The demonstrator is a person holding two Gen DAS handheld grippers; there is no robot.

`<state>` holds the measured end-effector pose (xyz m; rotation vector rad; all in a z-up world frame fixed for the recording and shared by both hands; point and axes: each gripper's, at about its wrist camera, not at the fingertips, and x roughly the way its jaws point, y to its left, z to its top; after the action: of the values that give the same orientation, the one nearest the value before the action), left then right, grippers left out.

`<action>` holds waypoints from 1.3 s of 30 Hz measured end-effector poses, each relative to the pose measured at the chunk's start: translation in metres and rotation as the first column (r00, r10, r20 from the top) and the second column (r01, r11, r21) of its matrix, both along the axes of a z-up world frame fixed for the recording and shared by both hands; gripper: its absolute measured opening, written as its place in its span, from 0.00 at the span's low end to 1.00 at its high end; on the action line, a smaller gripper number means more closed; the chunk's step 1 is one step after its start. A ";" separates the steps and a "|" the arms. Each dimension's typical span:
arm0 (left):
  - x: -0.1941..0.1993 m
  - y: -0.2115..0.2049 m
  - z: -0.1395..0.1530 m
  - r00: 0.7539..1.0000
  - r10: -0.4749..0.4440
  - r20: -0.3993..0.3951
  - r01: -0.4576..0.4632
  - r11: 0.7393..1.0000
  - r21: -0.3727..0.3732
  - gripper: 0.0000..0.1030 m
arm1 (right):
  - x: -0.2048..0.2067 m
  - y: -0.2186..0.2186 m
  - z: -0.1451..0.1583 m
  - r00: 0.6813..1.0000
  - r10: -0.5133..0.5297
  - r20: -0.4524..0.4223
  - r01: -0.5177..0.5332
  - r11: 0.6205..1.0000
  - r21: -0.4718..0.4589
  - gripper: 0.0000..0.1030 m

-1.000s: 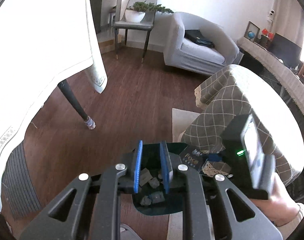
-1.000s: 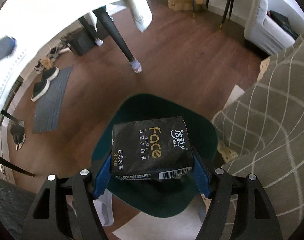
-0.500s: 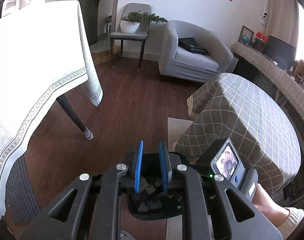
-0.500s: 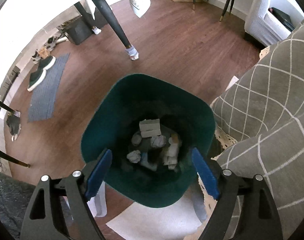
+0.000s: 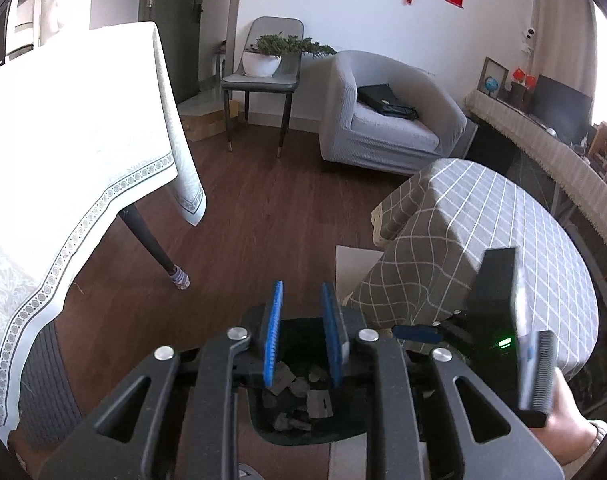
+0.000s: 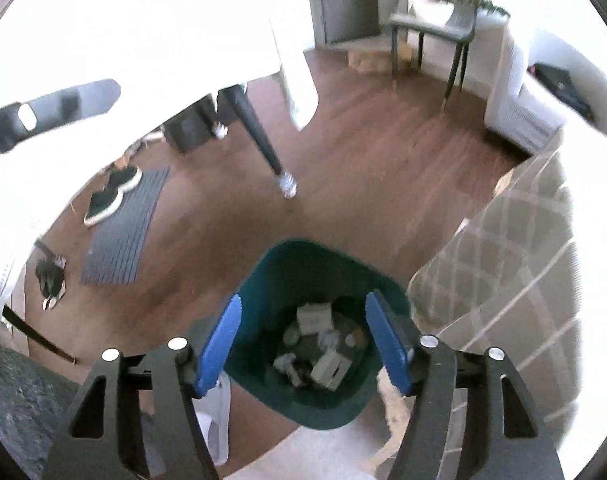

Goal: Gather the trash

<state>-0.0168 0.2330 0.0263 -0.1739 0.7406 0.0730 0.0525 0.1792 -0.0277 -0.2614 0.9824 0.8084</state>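
Below your right gripper [image 6: 307, 340] the dark green waste bin [image 6: 263, 280] stands on the wood floor, hard against the checked cloth [image 6: 515, 280] of the low table. A second ago that gripper carried a black tissue pack between its blue pads; the pack has since left them, and the jaws, after spreading wide, have just been closing again with nothing between them. They stand apart and released over the bin. Crumpled paper and small cartons [image 6: 319, 344] lie at the bin's bottom; whether the black pack is among them you cannot tell from this blurred view. The bin also sits lower in the picture than it did half a second ago.

Your left gripper [image 5: 305, 340] has narrow, unclenched jaws, widened slightly, holding nothing. Between and beneath its pads the same bin [image 5: 303, 432] shows with grey scraps inside.

Only the left view shows your right hand [image 5: 567, 428] gripping the other tool's handle, plus the grey armchair [image 5: 387, 120] and the plant [image 5: 279, 48] on the chair. Only the right view shows the floor mat [image 6: 123, 224] with dark shoes [image 6: 111, 196] on it, and a blurred part of the left tool [image 6: 51, 108] at the left edge.
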 end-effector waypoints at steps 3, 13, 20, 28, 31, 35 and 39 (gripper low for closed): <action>-0.001 -0.005 0.005 1.000 0.002 0.013 -0.002 1.000 0.009 0.23 | 0.002 -0.011 0.019 0.999 -0.023 0.041 0.022 0.999 0.032 0.62; -0.002 -0.027 0.021 0.996 -0.024 0.088 0.022 1.000 0.018 0.57 | 0.002 -0.090 0.068 0.960 -0.226 0.167 0.215 0.973 0.080 0.53; -0.015 -0.045 0.034 0.992 -0.041 0.119 0.037 0.999 0.033 0.84 | -0.015 -0.169 0.089 0.919 -0.349 0.184 0.334 0.937 0.105 0.50; -0.054 -0.059 0.035 0.991 -0.034 0.127 0.026 0.998 0.065 0.93 | -0.055 -0.266 0.121 0.813 -0.540 0.217 0.505 0.840 0.199 0.86; -0.066 -0.060 0.034 0.990 -0.039 0.138 0.031 0.998 0.061 0.93 | -0.073 -0.290 0.124 0.783 -0.576 0.234 0.536 0.816 0.216 0.90; -0.074 -0.065 0.032 0.989 -0.039 0.144 0.030 0.997 0.068 0.93 | -0.095 -0.305 0.117 0.781 -0.574 0.245 0.535 0.818 0.213 0.94; -0.078 -0.074 0.028 0.989 -0.018 0.149 0.000 0.992 0.124 0.93 | -0.112 -0.308 0.110 0.776 -0.582 0.244 0.544 0.812 0.211 0.95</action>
<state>-0.0950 0.1589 0.0544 -0.0568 0.5850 0.0961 -0.0591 -0.1284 0.0821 0.0353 0.6589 0.2583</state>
